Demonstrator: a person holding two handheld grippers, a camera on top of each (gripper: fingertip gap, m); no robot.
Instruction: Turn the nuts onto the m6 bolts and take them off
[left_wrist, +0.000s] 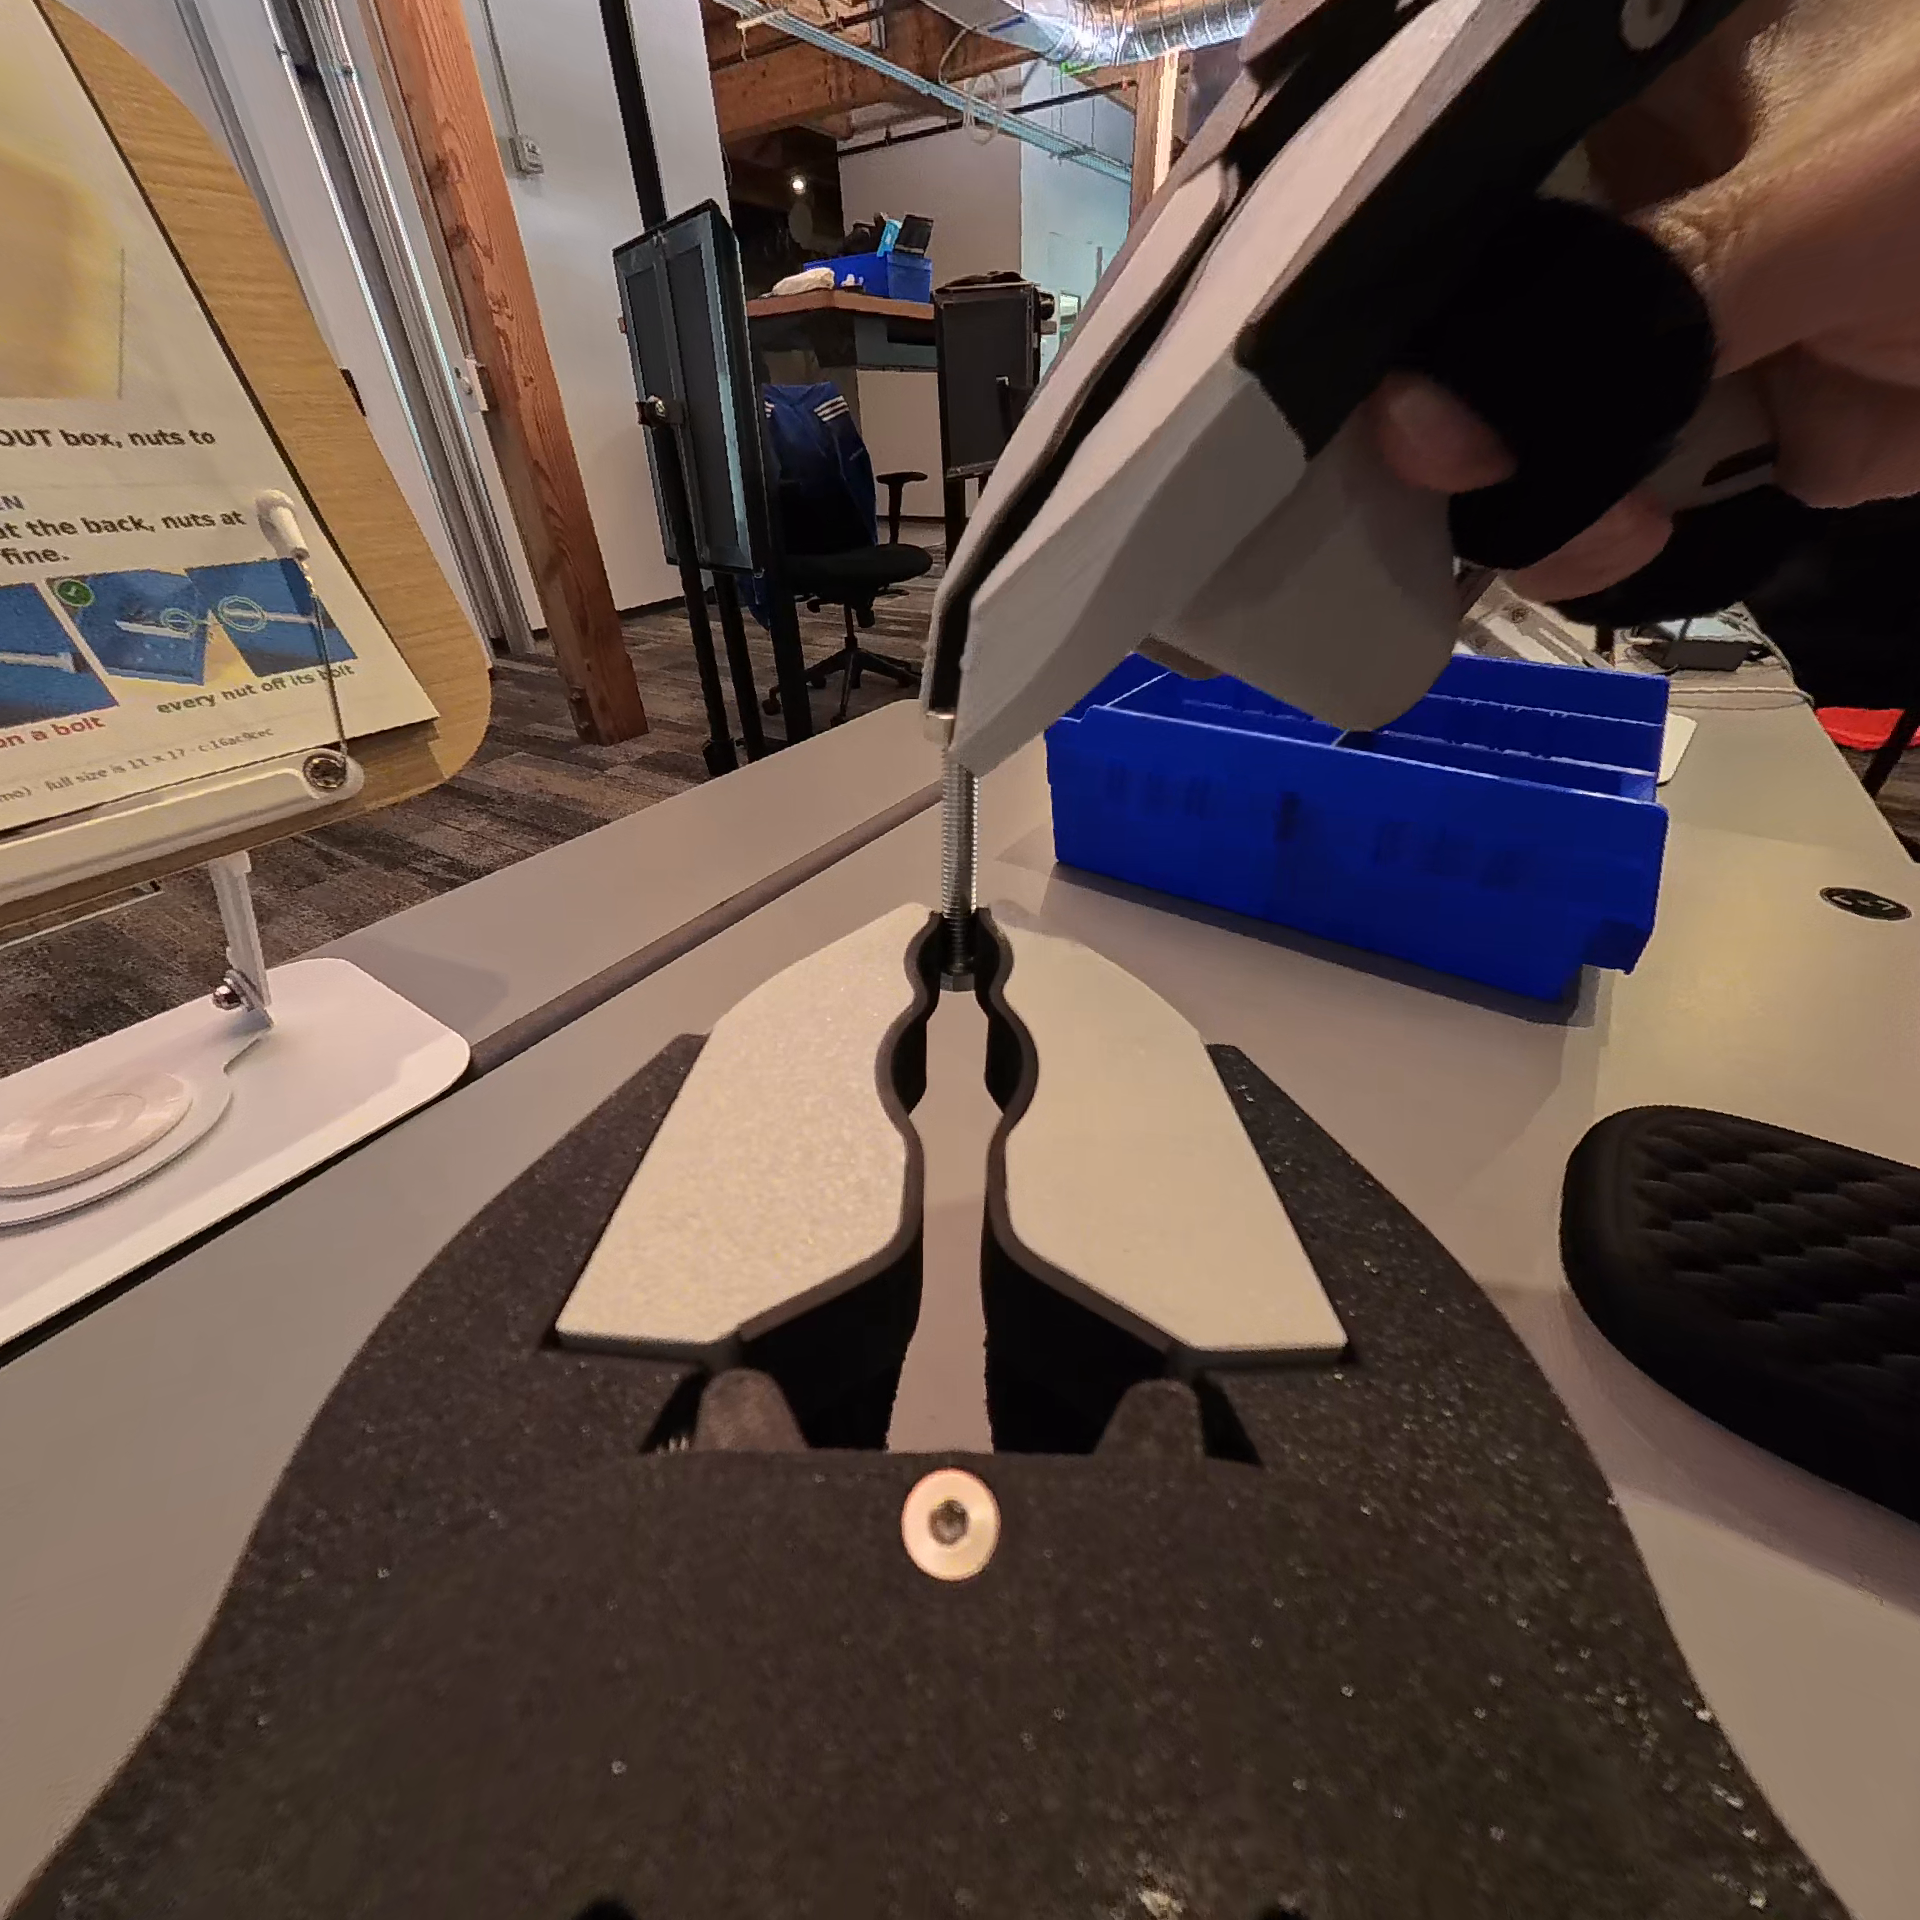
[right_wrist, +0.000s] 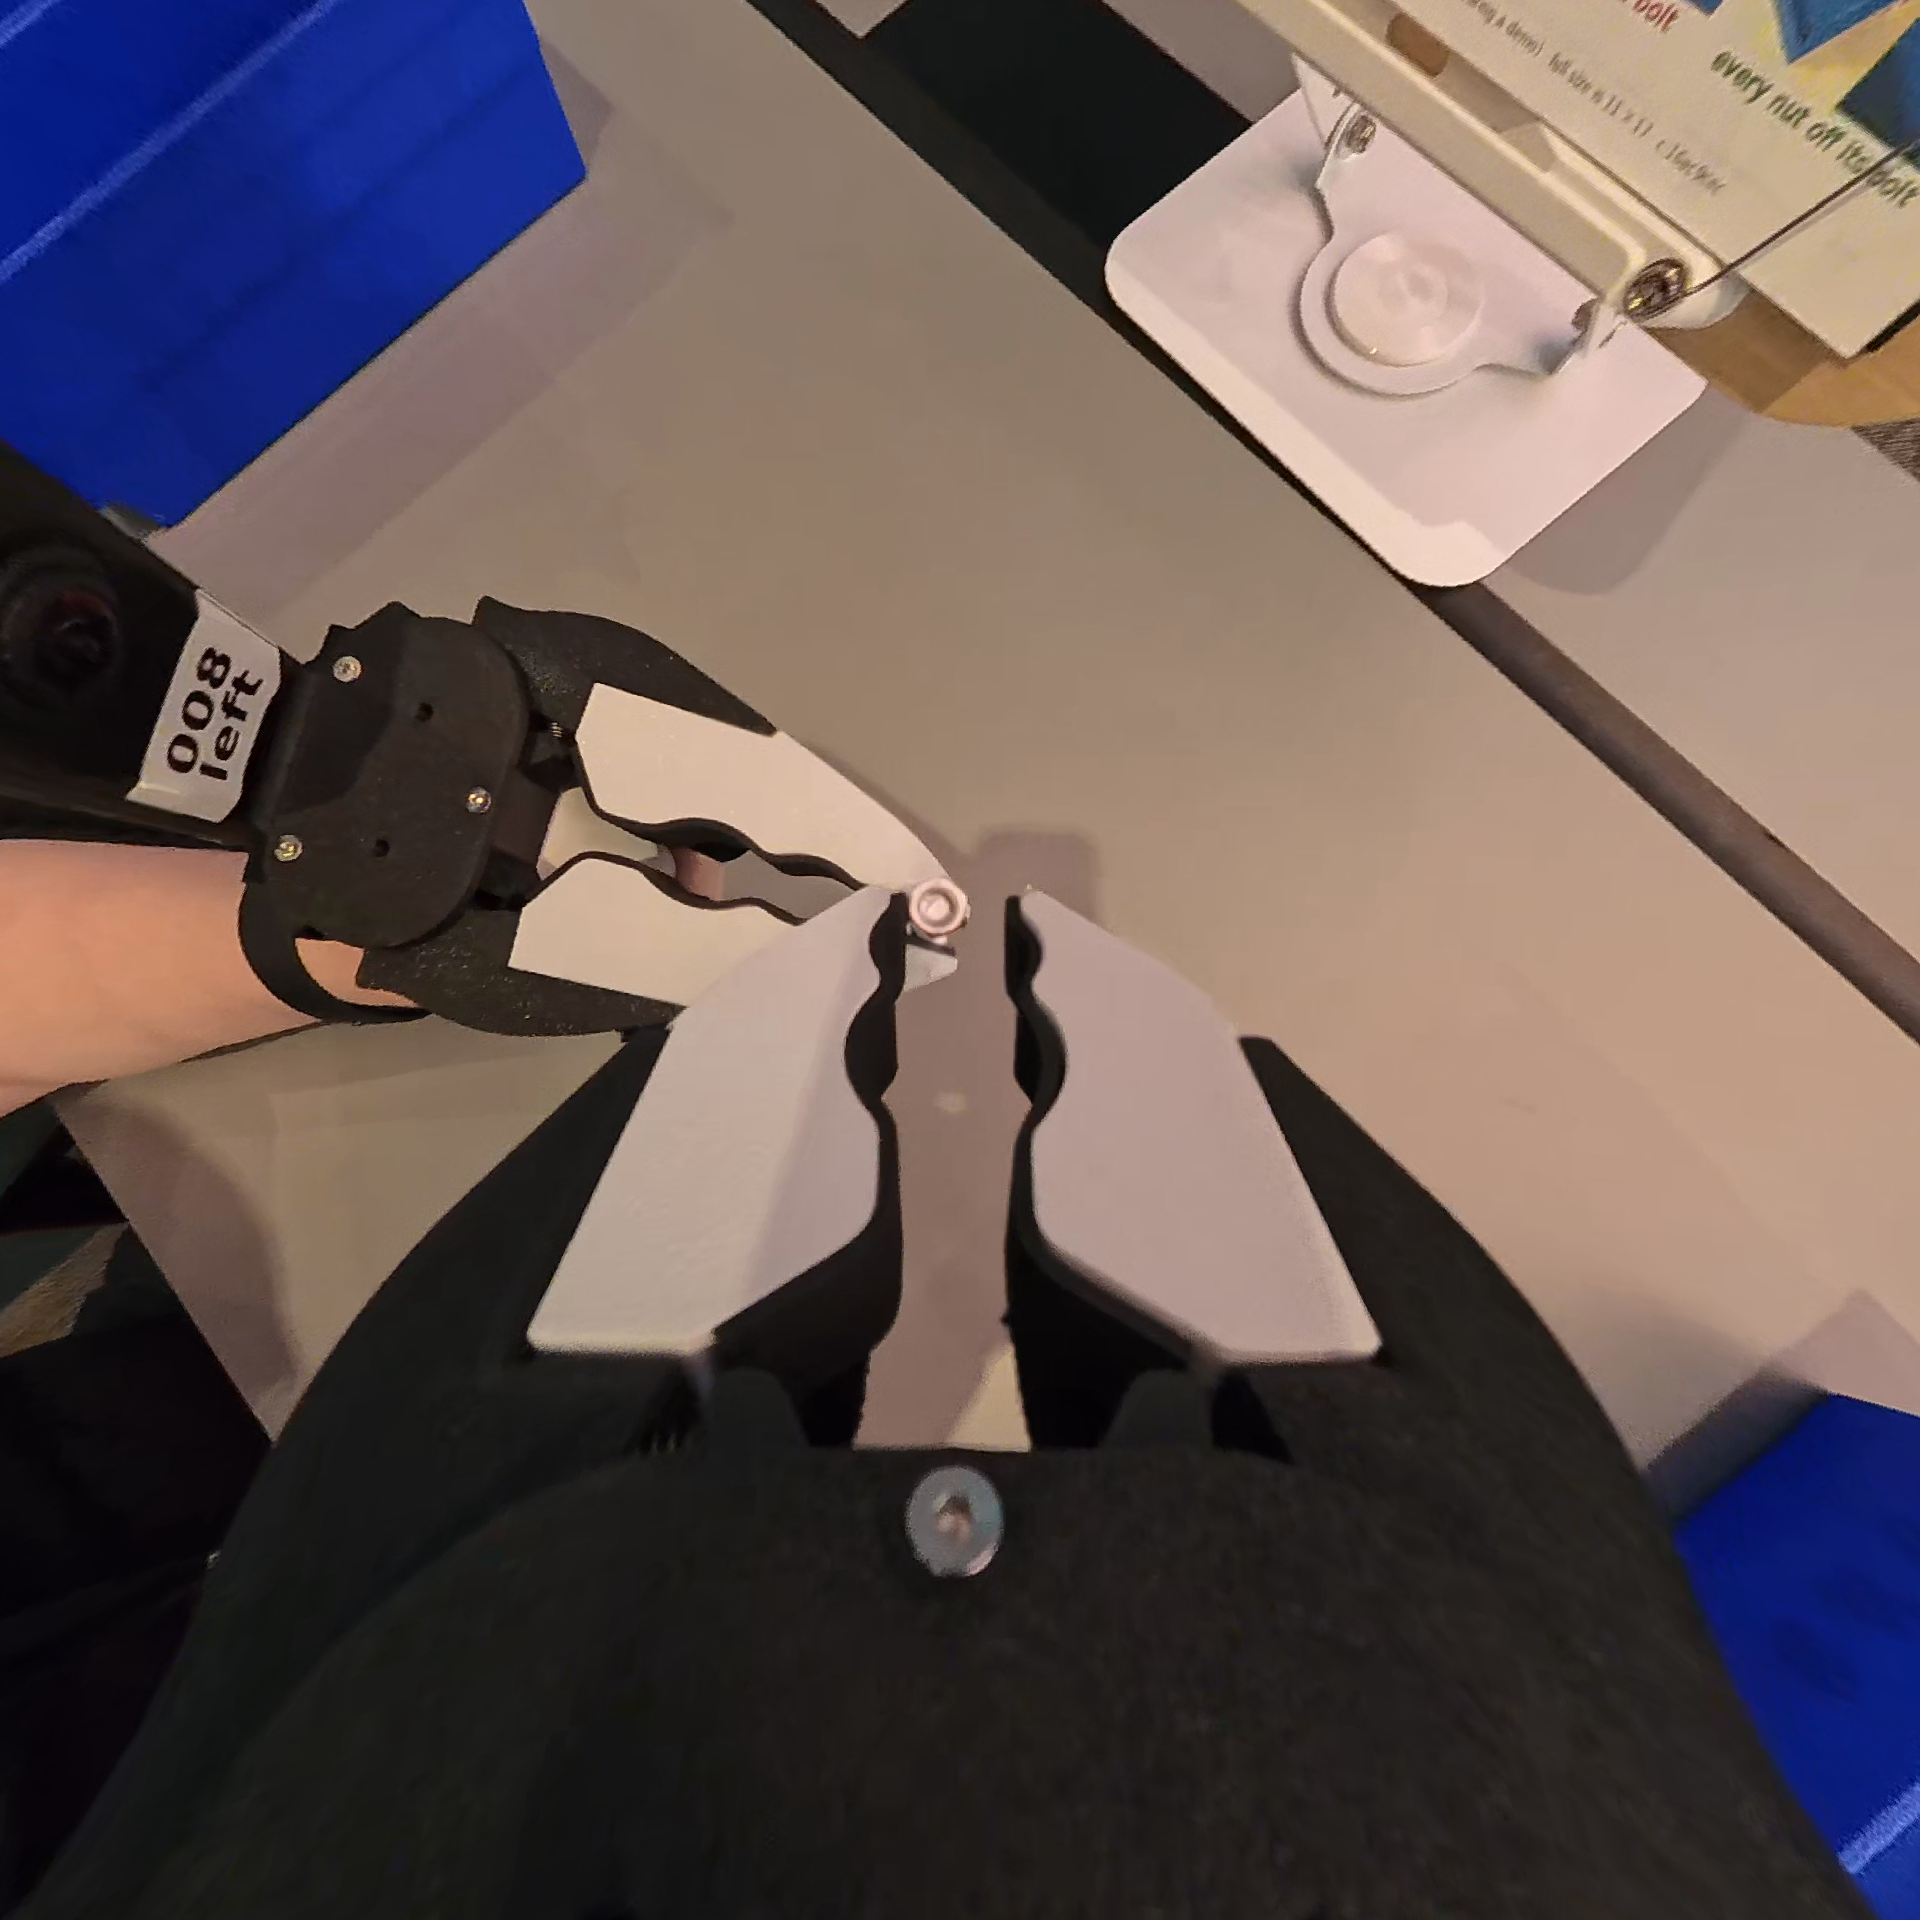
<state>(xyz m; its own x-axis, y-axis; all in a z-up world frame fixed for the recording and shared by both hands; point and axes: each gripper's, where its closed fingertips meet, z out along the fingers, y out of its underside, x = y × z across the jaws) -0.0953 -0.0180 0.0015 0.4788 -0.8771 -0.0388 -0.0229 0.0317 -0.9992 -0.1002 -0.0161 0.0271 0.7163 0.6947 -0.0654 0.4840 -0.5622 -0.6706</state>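
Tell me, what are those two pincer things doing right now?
Left tool shut on nut at bolt's lower end. Right tool open around bolt head. Nothing in the way.

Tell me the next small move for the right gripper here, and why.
Probably close the right gripper on the bolt head. The left gripper clamps the bolt's lower end, seemingly at a dark nut, holding it upright. The right jaws stand apart, and the head sits against only one fingertip, so it cannot turn it yet.
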